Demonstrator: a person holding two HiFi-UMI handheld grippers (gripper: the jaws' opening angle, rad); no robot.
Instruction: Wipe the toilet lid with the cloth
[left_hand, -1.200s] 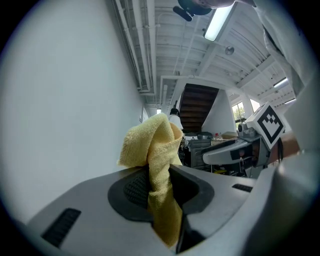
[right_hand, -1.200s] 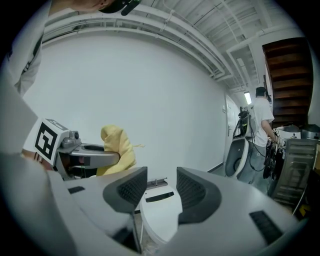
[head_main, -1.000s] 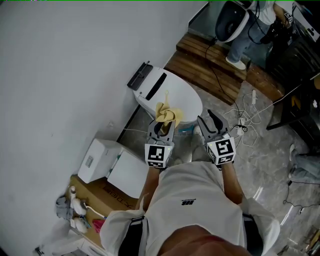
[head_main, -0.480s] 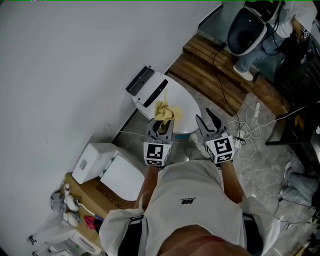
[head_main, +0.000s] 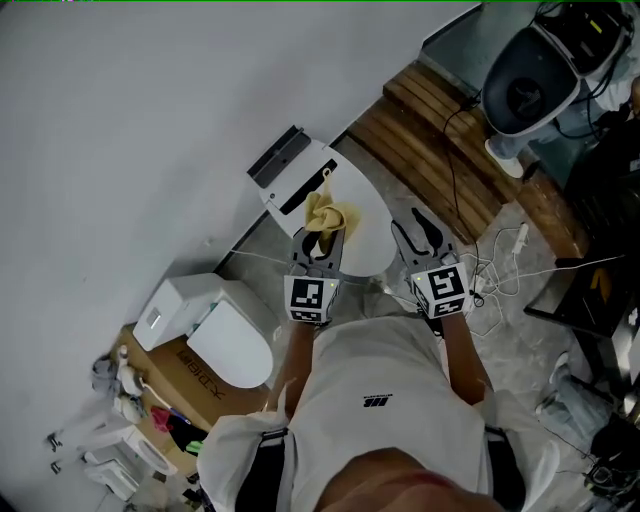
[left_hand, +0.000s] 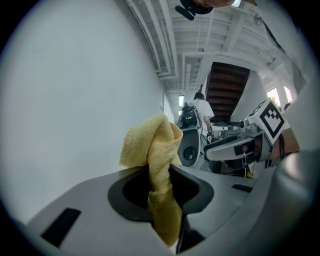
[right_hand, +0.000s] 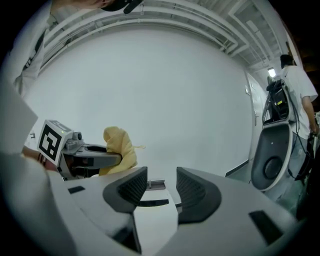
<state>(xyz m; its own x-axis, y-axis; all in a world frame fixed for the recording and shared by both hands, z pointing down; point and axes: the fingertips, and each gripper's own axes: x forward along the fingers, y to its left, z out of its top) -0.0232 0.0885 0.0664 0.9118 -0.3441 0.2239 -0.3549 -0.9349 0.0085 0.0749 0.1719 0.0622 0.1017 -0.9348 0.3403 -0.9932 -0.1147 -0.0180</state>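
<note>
Grey marbled floor (head_main: 525, 330) runs under the person in the white shirt (head_main: 375, 400), who stands over a toilet set against a plain white wall (head_main: 130, 130). Nearest, the left gripper (head_main: 322, 240) has its jaws clamped tight on a yellow cloth (head_main: 325, 212), a strip pinched between them and a bunched wad sticking out past the tips. Beside it, the right gripper (head_main: 413, 234) has its jaws parted with nothing between them. Both reach over the closed white toilet lid (head_main: 375, 220); the cloth sits over the lid's rear part, close to the black strip at the back, though whether it touches the surface I cannot tell. Off to the left, a cardboard box (head_main: 190, 375) carries a loose white toilet seat (head_main: 230, 345). White cables (head_main: 500, 255) trail over the floor on the right. Farther back lies a slatted wooden platform (head_main: 440, 150), and beyond it a dark pod-shaped shell with a white rim (head_main: 525, 85).
</note>
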